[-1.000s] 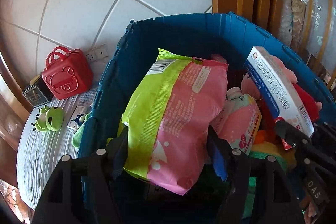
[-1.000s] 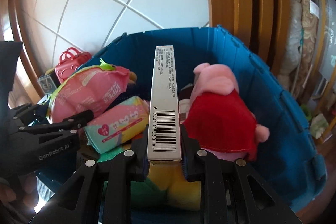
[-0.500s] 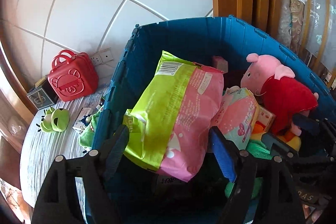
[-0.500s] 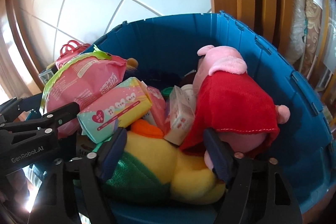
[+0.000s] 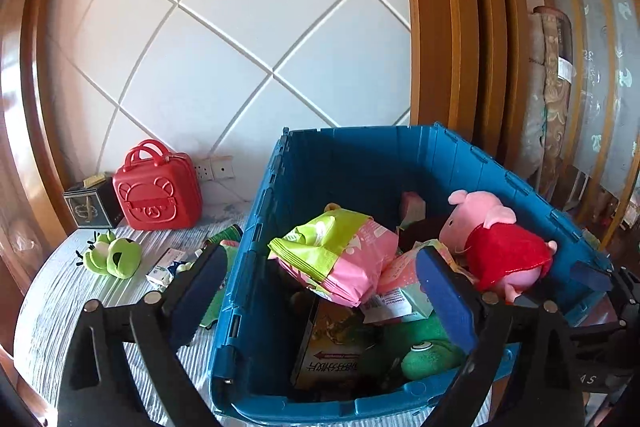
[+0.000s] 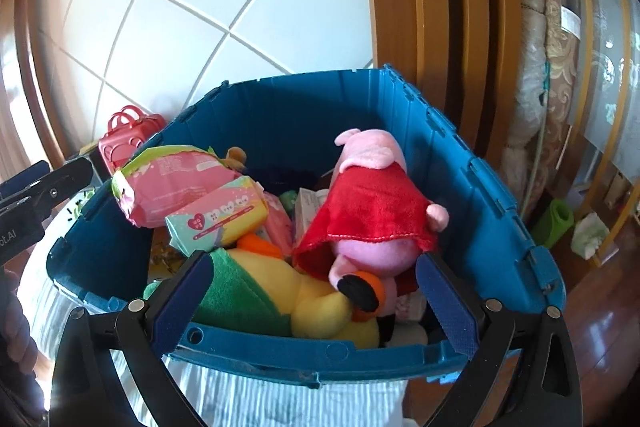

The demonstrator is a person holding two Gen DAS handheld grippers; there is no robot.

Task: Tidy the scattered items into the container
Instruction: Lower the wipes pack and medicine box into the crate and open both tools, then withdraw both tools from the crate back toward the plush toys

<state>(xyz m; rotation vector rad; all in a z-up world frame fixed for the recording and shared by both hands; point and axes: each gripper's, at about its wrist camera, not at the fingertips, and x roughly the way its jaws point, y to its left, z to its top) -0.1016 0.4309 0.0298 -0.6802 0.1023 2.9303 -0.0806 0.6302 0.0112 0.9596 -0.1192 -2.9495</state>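
The blue crate point(image 5: 260, 219) holds a pink and green wipes pack point(image 5: 340, 255), a pig plush in a red dress point(image 5: 500, 247) and more toys. My left gripper point(image 5: 320, 287) hangs above the crate's left wall; its jaws are opening and its pads touch nothing. In the right wrist view the crate point(image 6: 460, 167) shows the same pack point(image 6: 172, 183), a pastel pack point(image 6: 220, 223), the pig point(image 6: 372, 211) and a yellow and green plush point(image 6: 280, 295). My right gripper point(image 6: 312, 279) sits over the near rim, jaws opening, nothing gripped.
Left of the crate, on the striped tablecloth point(image 5: 60, 299), stand a red bear case point(image 5: 158, 187), a black box point(image 5: 90, 209), a green frog toy point(image 5: 112, 257) and a small white box point(image 5: 164, 267). A tiled wall and wooden frame rise behind.
The left gripper let go of the wipes pack, which dropped into the crate. The right gripper released the long white box. Both grippers opened wide and drew back and up.
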